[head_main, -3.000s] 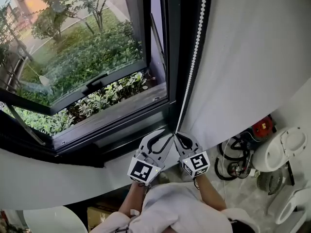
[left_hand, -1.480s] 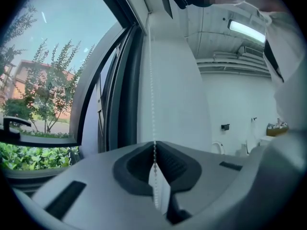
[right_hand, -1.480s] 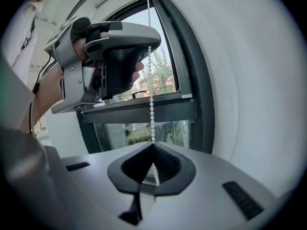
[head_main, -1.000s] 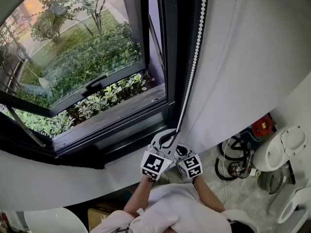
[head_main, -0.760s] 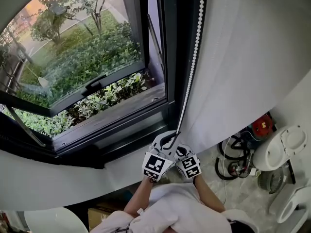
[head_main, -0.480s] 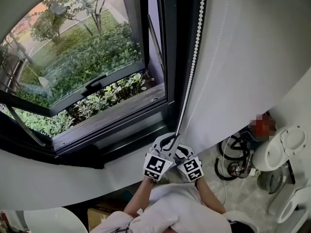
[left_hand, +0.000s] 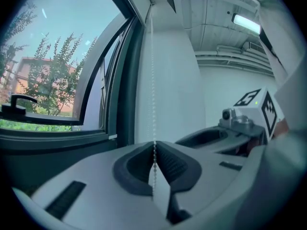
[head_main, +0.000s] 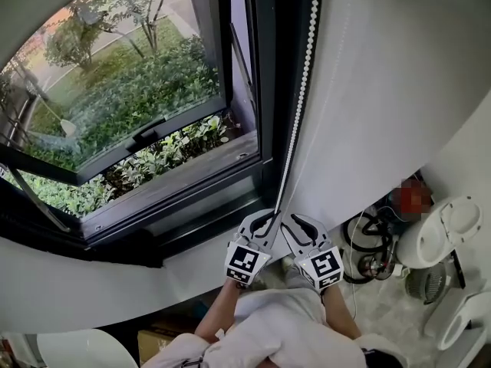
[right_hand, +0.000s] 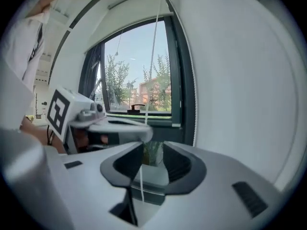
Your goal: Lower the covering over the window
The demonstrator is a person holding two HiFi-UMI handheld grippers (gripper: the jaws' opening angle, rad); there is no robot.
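Left gripper (left_hand: 154, 152) jaws clamped tight on bead chain (left_hand: 153, 80). Right gripper (right_hand: 153, 150) jaws have just been opening; the chain hangs loose between them, unpinched. Chain's top is cut off by the frame, and blind (right_hand: 136, 1) sits high above window (head_main: 138, 90), only its pale lower edge showing.

Outdoors: shrubs (head_main: 146, 90), trees (head_main: 142, 6). Indoors, right: floor (head_main: 383, 309), coiled black cables (head_main: 376, 225), white round fixture (head_main: 449, 228).
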